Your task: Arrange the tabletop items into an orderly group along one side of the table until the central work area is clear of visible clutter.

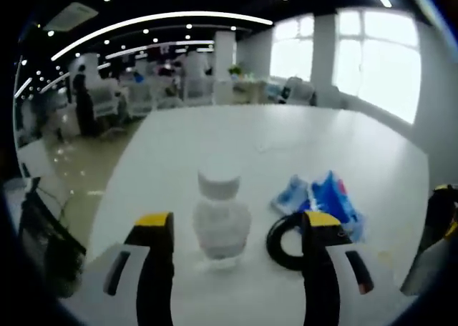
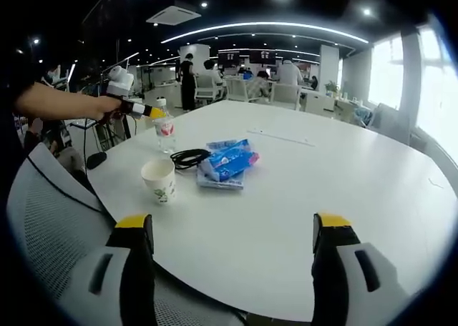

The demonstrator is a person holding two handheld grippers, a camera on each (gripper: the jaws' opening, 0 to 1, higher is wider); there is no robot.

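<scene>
1. Where the left tool (image 1: 232,229) points over the white bench (image 1: 215,140), its two yellow-tipped jaws stand wide apart and grip nothing.
2. A clear plastic bottle (image 1: 220,219) with a white cap stands upright on the bench straight ahead of that tool, framed between the jaws but touched by neither; its contents cannot be made out in the left gripper view.
3. Just beside the bottle, toward the tool's right jaw, a coil of black cable (image 1: 285,241) lies flat, partly hidden behind that jaw.
4. Past the cable lie blue packets (image 1: 325,197), close together on the bench top.
5. The right tool (image 2: 232,229) is likewise released, jaws spread wide, hanging at the near edge of the bench (image 2: 343,183) with nothing between them.
6. All the items sit well ahead of it and to the left: a paper cup (image 2: 159,180) stands upright near the edge, its inside not visible.
7. Beyond the cup, the cable (image 2: 187,156) touches the blue packets (image 2: 229,161), which rest as a small stack.
8. The bottle (image 2: 165,127), red-labelled, stands upright behind the cup, and the left tool (image 2: 147,111), held in a person's hand (image 2: 107,106), reaches it from the left, just at its neck.
9. A grey mesh chair back (image 2: 50,219) sits beside the bench.
</scene>
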